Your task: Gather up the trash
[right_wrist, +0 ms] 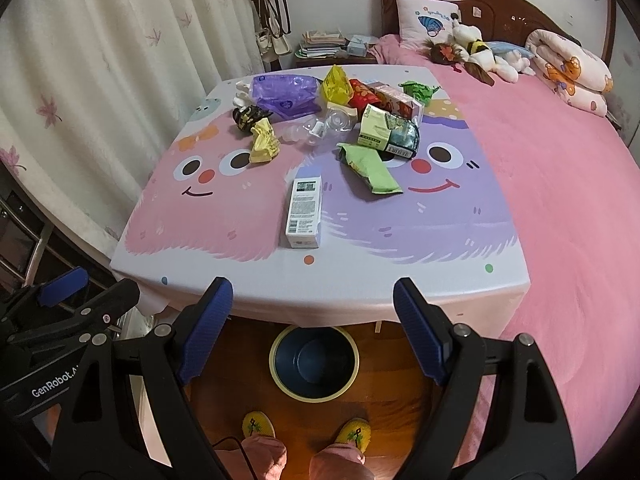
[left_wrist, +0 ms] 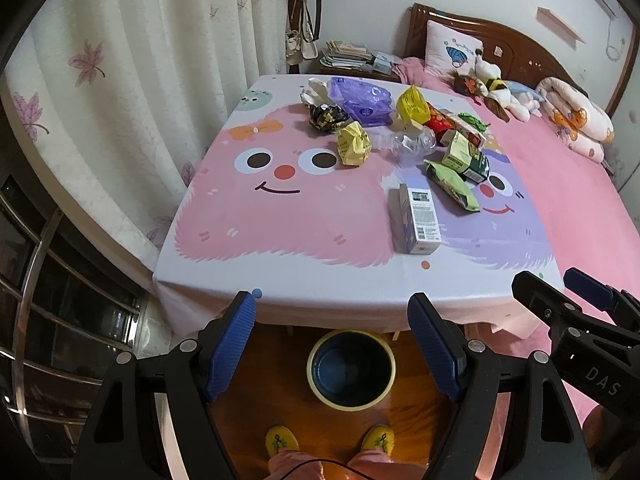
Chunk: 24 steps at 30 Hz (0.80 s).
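Note:
Trash lies on a cartoon-print table (left_wrist: 280, 224) (right_wrist: 400, 264): a white carton (left_wrist: 418, 216) (right_wrist: 305, 210) nearest me, a green packet (left_wrist: 452, 184) (right_wrist: 370, 168), a yellow crumpled wrapper (left_wrist: 354, 143) (right_wrist: 264, 145), a purple bag (left_wrist: 362, 100) (right_wrist: 286, 94), a clear plastic bottle (left_wrist: 414, 142) (right_wrist: 320, 124) and several boxes behind. A dark blue bin (left_wrist: 351, 370) (right_wrist: 314, 362) with a cream rim stands on the floor under the table's near edge. My left gripper (left_wrist: 334, 324) and right gripper (right_wrist: 314, 308) hover above the bin, both open and holding nothing.
A pink bed (right_wrist: 560, 168) with a pillow, soft toys and a rolled quilt lies to the right. White curtains (left_wrist: 120, 80) hang at left, with a metal rack (left_wrist: 36, 320) below. A person's yellow slippers (right_wrist: 308, 430) stand on the wooden floor by the bin.

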### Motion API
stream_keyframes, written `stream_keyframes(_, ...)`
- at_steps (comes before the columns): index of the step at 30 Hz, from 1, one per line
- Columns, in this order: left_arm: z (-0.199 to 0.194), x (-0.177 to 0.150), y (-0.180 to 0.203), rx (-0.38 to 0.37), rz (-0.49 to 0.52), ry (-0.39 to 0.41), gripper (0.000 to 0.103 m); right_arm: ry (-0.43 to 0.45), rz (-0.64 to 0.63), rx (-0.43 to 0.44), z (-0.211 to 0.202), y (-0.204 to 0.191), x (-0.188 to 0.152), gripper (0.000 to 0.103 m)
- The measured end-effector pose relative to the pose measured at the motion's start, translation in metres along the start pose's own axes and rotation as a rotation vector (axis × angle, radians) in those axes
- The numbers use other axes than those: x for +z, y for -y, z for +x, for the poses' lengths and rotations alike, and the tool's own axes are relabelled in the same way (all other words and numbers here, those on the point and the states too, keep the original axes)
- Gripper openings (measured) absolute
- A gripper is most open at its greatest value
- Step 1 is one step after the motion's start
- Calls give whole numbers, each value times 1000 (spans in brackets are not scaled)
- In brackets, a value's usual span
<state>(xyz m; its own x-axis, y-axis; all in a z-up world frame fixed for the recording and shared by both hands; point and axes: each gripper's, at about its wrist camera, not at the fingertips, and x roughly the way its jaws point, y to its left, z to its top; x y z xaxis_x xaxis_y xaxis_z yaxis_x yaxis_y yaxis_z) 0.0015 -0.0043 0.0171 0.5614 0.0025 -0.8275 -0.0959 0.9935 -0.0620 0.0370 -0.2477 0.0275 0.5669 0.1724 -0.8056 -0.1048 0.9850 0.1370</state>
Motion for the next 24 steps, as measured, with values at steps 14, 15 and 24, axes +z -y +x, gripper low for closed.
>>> stream_keyframes(14,-3,-3,27,28,-36,14,80,19,-22,51,3,26,9,81)
stream_keyframes(15,-2,-2,26,31,-36,15,80,15,-21,54,6,26,10,81)
stream_keyframes(24,35,44,-2,9,-24,11,80,9,20,24,41,14,40,81)
